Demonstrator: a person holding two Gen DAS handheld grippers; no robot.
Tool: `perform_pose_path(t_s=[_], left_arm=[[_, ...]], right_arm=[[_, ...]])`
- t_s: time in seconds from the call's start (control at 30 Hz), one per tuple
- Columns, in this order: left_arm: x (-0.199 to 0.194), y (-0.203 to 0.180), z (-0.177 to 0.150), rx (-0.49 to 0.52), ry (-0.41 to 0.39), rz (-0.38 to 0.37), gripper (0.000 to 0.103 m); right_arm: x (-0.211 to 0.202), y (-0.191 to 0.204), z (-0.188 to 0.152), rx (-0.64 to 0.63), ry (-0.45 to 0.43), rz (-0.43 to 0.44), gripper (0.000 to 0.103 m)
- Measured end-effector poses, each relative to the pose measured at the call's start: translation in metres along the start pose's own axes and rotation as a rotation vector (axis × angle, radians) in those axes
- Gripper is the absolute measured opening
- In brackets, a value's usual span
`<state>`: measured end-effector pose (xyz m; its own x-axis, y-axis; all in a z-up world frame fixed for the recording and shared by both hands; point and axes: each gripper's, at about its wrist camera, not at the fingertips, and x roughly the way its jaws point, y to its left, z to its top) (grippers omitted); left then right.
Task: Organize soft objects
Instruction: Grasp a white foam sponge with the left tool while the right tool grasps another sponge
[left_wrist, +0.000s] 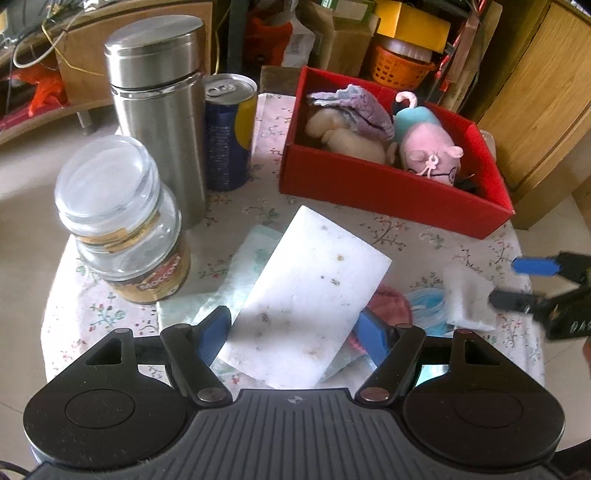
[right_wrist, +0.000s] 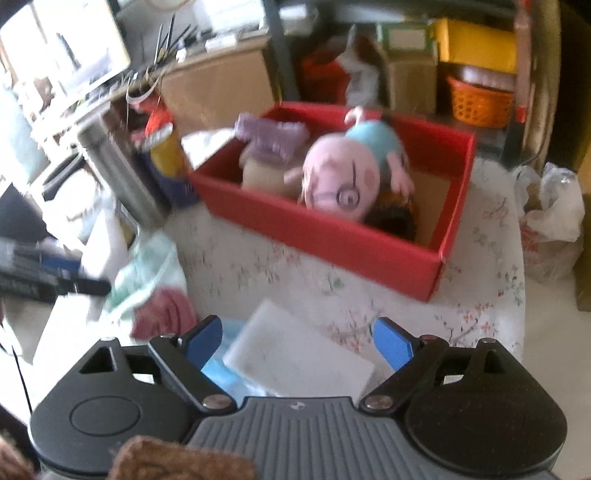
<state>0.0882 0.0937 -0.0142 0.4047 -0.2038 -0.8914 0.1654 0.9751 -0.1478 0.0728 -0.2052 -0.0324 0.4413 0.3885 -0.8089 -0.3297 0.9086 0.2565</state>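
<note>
Sponge (left_wrist: 306, 295) clamped between left gripper (left_wrist: 293, 338) pads above table's (left_wrist: 258, 206) near edge, long axis running up toward red box (left_wrist: 388, 188) at far right corner; second sponge (right_wrist: 299, 354) between right gripper's (right_wrist: 297, 341) spread, untouching jaws.

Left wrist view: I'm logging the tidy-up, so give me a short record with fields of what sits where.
red box: holds pink plush toy, cream doll
left claw: closed on big white sponge
right claw: open over smaller white sponge
bystanders: steel flask, can, glass jar
</note>
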Motion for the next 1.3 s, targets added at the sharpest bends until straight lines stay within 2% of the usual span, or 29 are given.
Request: perform_pose_path(t_s=[0.1,0.17,0.33,0.5,0.63,0.77,0.83,0.9,1.0,1.13,1.3], left_arm=[[0.0,-0.002,0.002,-0.007,0.002,-0.023,0.073],[0.0,-0.003,0.002,-0.007,-0.001,-0.037,0.073],[0.004,-0.006,0.004,-0.015,0.016,-0.062,0.073],[0.006,-0.02,0.006,0.023,0.017,-0.092,0.074],[0.011,-0.022,0.004,0.036,0.034,-0.086,0.074],[0.013,-0.02,0.004,0.032,0.036,-0.085,0.074],[0.012,-0.02,0.005,0.034,0.03,-0.09,0.074],[0.012,-0.022,0.007,0.036,0.03,-0.092,0.074],[0.011,-0.029,0.007,0.052,0.027,-0.1,0.074],[0.008,-0.036,0.007,0.064,0.014,-0.104,0.075],[0.012,-0.042,0.007,0.072,0.02,-0.086,0.074]], right_arm=[[0.007,-0.003,-0.004,-0.054,0.056,0.068,0.063],[0.01,-0.001,-0.005,-0.134,0.09,0.101,0.063],[0.02,-0.001,-0.007,-0.234,0.112,0.111,0.063],[0.039,0.011,-0.001,-0.341,0.154,0.09,0.063],[0.052,0.018,0.005,-0.405,0.163,0.088,0.063],[0.068,0.012,0.007,-0.378,0.21,0.078,0.062],[0.072,0.01,0.004,-0.36,0.241,0.08,0.058],[0.068,0.012,0.0,-0.361,0.238,0.073,0.053],[0.062,0.007,-0.003,-0.294,0.233,0.061,0.046],[0.054,0.003,-0.009,-0.213,0.237,0.032,0.044],[0.034,-0.001,-0.009,-0.104,0.184,-0.001,0.043]])
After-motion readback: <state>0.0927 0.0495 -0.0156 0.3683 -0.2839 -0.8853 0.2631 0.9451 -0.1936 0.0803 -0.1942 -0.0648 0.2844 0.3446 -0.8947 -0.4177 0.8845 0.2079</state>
